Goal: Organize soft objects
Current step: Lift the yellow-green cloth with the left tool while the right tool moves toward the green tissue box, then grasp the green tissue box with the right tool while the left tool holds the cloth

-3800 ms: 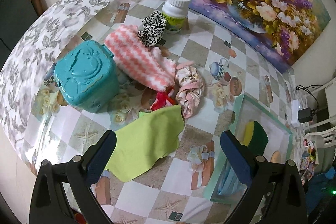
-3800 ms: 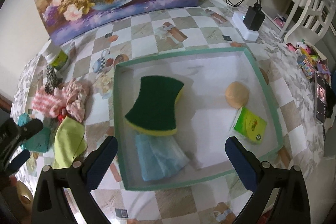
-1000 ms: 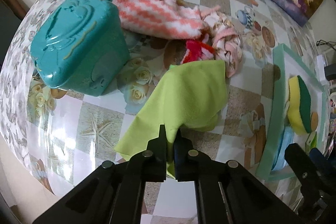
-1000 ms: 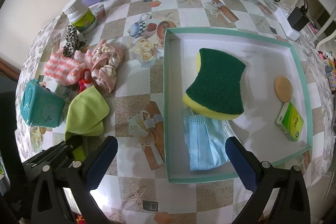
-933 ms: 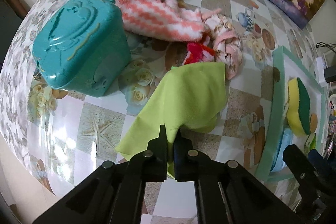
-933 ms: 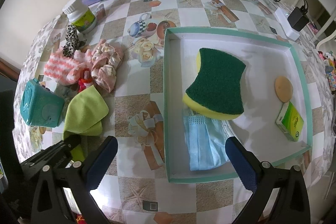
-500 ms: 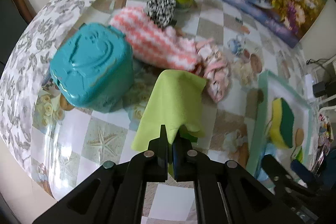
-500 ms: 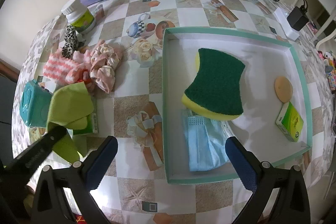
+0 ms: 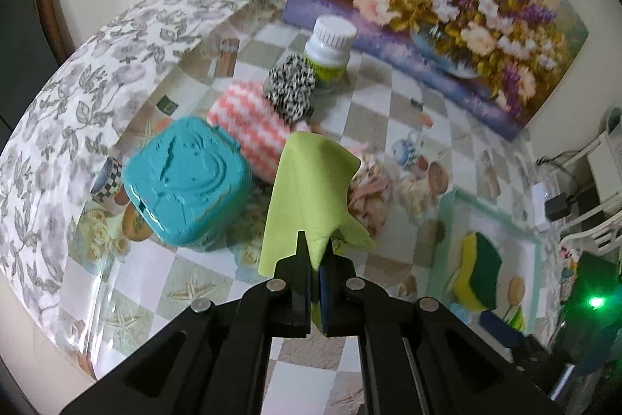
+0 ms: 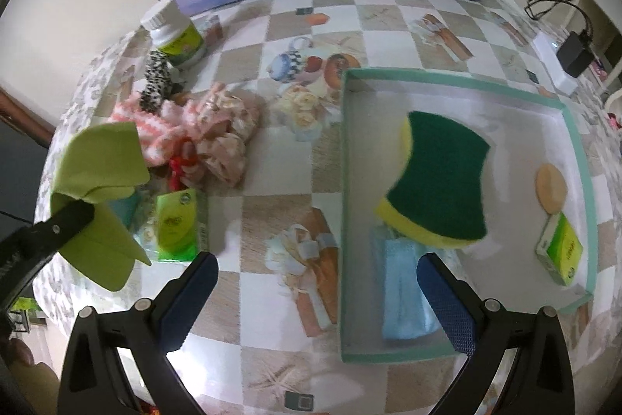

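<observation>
Green cloth (image 9: 311, 189): 1, clenched in left gripper (image 9: 315, 251) | right gripper (image 10: 317, 292): released | tray (image 10: 458, 80): 1

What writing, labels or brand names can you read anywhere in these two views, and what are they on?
None can be read.
White-capped bottle: green label, print too blurred.
Green tissue packet on the table: round logo and print, too blurred.
Green packet in the tray: print too small.
Lime cloth in the left gripper: no print visible.
</observation>
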Demonstrator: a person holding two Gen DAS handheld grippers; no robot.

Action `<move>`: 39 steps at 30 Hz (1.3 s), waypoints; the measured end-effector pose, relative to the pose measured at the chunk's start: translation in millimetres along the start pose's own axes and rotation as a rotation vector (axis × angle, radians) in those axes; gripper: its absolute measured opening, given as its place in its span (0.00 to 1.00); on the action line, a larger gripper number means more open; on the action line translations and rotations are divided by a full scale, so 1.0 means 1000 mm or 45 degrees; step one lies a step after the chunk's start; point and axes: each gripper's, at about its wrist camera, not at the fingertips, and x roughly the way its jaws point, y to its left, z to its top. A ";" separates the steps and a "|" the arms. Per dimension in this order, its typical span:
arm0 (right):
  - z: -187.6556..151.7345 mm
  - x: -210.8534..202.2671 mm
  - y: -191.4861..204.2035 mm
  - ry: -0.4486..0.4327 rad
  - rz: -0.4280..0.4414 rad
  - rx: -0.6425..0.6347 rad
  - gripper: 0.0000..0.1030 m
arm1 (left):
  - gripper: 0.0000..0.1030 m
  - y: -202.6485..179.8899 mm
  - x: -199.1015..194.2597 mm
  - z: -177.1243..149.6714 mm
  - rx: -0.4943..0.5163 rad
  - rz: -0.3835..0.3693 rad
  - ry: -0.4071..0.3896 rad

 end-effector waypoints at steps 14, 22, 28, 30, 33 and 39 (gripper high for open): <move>-0.001 0.021 0.052 -0.025 0.109 -0.157 1.00 | 0.03 0.029 -0.032 0.020 -0.116 0.011 -0.185; -0.006 0.035 0.098 -0.042 0.120 -0.328 0.98 | 0.03 0.045 -0.033 0.027 -0.162 0.016 -0.202; -0.010 0.054 0.116 -0.002 0.112 -0.362 0.86 | 0.03 0.051 -0.030 0.029 -0.171 0.011 -0.189; -0.010 0.059 0.118 0.007 0.105 -0.364 0.84 | 0.03 0.051 -0.029 0.029 -0.171 0.009 -0.183; -0.011 0.065 0.120 0.019 0.099 -0.365 0.81 | 0.03 0.052 -0.027 0.029 -0.172 0.008 -0.174; -0.010 0.073 0.115 0.034 0.100 -0.343 0.64 | 0.03 0.051 -0.025 0.029 -0.169 0.010 -0.161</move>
